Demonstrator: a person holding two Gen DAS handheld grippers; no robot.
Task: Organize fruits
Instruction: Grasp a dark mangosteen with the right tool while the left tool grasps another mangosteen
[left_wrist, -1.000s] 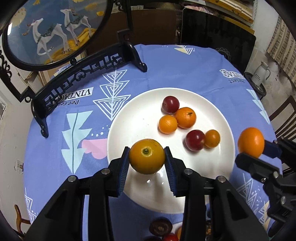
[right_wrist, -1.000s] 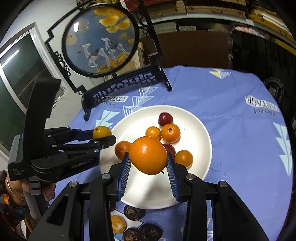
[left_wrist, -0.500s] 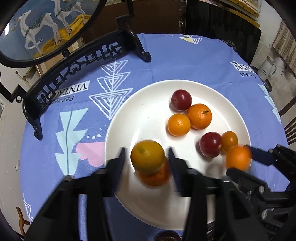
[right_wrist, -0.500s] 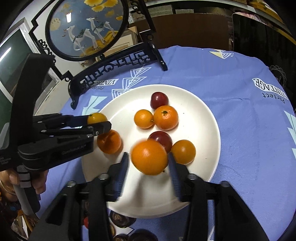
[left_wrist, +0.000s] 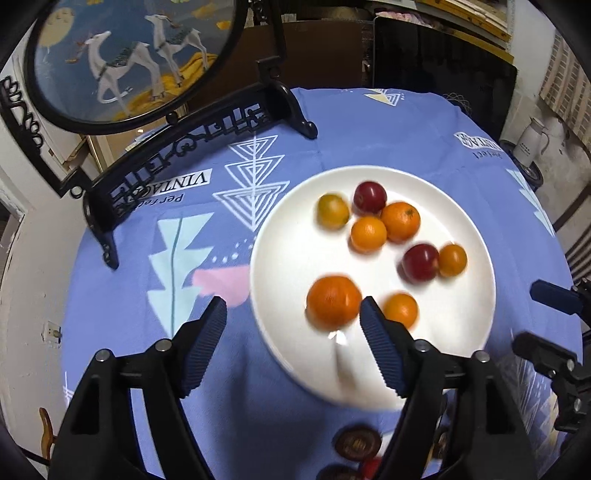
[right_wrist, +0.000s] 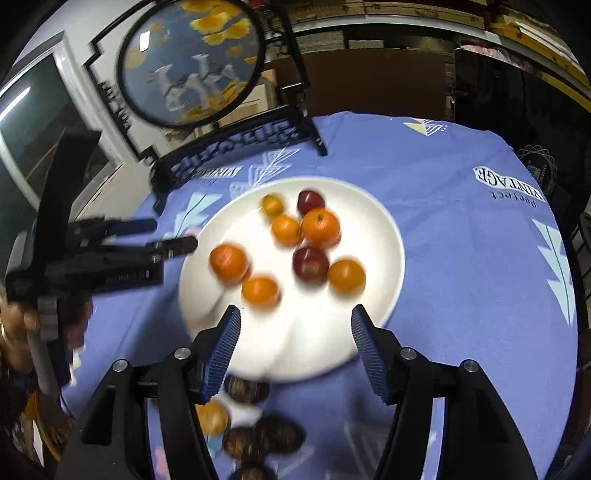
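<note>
- Blue patterned tablecloth (left_wrist: 362, 147) covered a round table; a black ornamental stand with a round deer picture (left_wrist: 129, 55) stood at the far edge.
- Left gripper (left_wrist: 291, 317): jaws opening, nothing between the pads; it hung over the near-left rim of the white plate (left_wrist: 461, 332).
- Right gripper (right_wrist: 295, 325): jaws opening too, empty, over the plate's near rim.
- Nearest fruit: a large orange (left_wrist: 334, 302) on the plate just ahead of the left gripper's right pad, apart from it; a smaller orange (left_wrist: 400, 310) just beside it.
- Farther out on the plate: a yellowish fruit (left_wrist: 332, 211), two red plums (left_wrist: 369, 197), three more oranges. Eight pieces in all, motion-blurred.
- Off the plate: dark round fruits (right_wrist: 266, 435) and one orange piece (right_wrist: 212, 417) on the cloth, below the right gripper.
- Step, as judged: release onto the plate just completed.
- Next move would call for drawing both grippers back toward the near edge, lining up on the loose pieces and closing gently; round fruit may roll.
</note>
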